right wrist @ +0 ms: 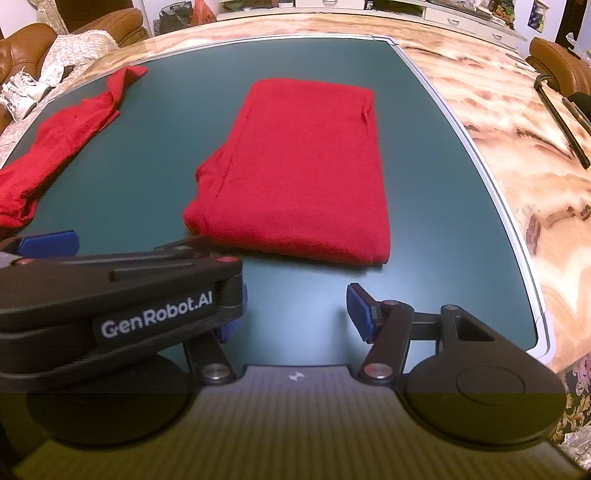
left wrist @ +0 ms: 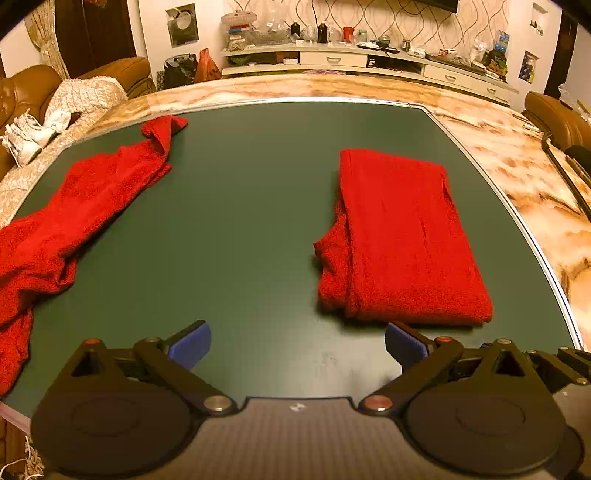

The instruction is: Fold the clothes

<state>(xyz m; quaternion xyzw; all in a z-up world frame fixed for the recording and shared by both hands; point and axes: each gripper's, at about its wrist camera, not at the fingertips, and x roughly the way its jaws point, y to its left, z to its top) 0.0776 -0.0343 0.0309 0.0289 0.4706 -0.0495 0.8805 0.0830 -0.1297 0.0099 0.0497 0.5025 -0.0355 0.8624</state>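
Folded red garment [left wrist: 402,240] laid flat at counter [left wrist: 251,221] right side, judged finished and set aside. Loose red garment [left wrist: 74,206] sprawled at left, unfolded, judged next. Left tool [left wrist: 297,345] spread apart, empty. Right tool [right wrist: 295,314] likewise apart, nothing gripped.

wall: patterned paper [left wrist: 388,18], top centre
cabinet: long white shelf unit [left wrist: 369,61], cluttered
sofa: brown leather [left wrist: 29,88], upper left
light: warm
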